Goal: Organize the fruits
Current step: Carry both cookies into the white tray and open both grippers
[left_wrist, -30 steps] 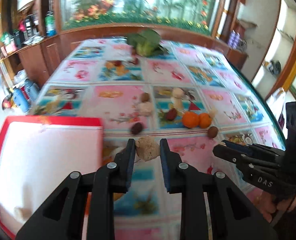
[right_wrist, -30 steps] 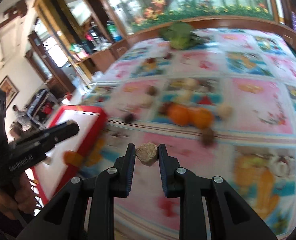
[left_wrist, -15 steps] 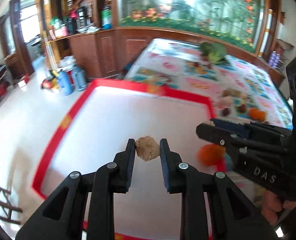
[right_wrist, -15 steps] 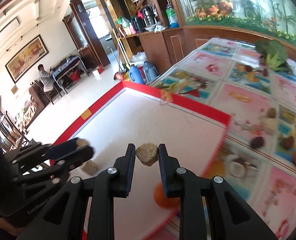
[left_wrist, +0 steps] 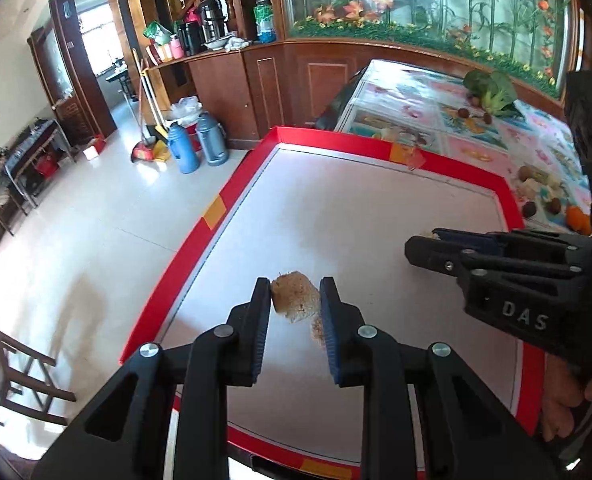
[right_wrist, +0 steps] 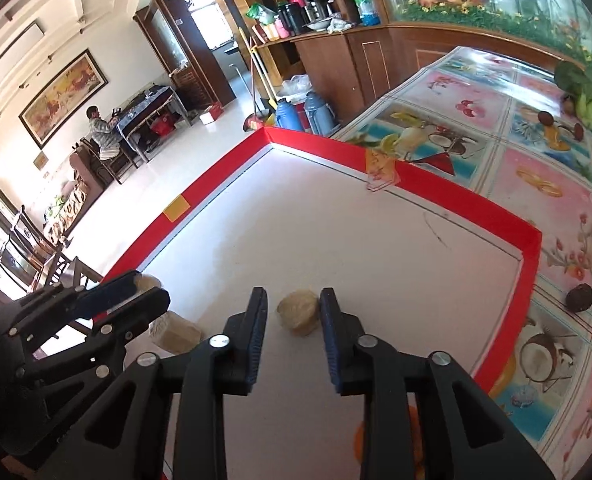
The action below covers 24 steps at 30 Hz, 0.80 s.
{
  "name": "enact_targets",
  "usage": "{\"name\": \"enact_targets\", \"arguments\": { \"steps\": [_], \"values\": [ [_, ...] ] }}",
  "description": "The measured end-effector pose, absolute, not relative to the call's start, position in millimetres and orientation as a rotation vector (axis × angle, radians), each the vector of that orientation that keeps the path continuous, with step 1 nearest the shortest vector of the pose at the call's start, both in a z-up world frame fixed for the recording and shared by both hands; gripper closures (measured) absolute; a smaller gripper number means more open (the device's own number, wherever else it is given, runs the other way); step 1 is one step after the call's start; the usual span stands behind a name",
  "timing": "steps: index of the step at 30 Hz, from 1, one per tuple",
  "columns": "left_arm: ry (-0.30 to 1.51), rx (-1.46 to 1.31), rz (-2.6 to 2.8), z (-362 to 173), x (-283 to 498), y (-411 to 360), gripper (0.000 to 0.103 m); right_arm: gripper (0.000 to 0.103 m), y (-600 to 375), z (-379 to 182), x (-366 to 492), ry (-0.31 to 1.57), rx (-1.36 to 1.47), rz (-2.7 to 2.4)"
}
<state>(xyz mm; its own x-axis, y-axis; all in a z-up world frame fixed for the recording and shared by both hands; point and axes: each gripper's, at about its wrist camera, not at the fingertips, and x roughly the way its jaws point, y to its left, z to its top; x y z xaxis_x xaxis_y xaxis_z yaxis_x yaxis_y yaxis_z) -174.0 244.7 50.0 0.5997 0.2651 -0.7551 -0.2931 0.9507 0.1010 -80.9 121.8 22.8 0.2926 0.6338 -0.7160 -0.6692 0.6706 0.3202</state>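
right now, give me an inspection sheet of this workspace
surface: white red-rimmed tray on fruit-print tablecloth
job's things: one tan lump in left gripper, second tan lump at right gripper, third lump lying on tray; brown fruit and orange on cloth
clutter: leafy greens at far end
grippers: left clamped on its lump; right shows a gap on one side, grip unclear
cables: nothing seen
surroundings: blue flasks on floor, seated person

A rough tan fruit (left_wrist: pixel 296 297) sits pinched between black fingers above the white, red-rimmed tray (left_wrist: pixel 376 216), a paler one (right_wrist: pixel 299 311) at its three o'clock.
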Motion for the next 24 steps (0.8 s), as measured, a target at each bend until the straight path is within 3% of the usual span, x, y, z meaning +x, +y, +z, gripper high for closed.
{"name": "enact_targets", "arguments": {
  "steps": [2, 4, 6, 8, 21, 24],
  "values": [
    [0.887, -0.027, 0.339, 51, -170, 241, 0.067, 0.069, 114, 27, -80, 0.937, -0.029, 0.884],
    [0.894, -0.01, 0.36, 53, -167, 236, 0.051, 0.068, 102, 37, -82, 0.923, -0.01, 0.904],
    [0.895, 0.003, 0.372, 56, -164, 228, 0.038, 0.059, 84, 52, -83, 0.851, 0.009, 0.902],
    [0.885, 0.023, 0.38, 62, -160, 218, 0.038, 0.052, 64, 63, -83, 0.792, 0.04, 0.877],
    [0.881, 0.139, 0.218, 80, -127, 102, 0.034, 0.052, -53, 81, -66, 0.726, 0.139, 0.723],
    [0.888, 0.145, 0.186, 79, -117, 81, 0.029, 0.052, -88, 75, -60, 0.747, 0.14, 0.659]
  ]
}}
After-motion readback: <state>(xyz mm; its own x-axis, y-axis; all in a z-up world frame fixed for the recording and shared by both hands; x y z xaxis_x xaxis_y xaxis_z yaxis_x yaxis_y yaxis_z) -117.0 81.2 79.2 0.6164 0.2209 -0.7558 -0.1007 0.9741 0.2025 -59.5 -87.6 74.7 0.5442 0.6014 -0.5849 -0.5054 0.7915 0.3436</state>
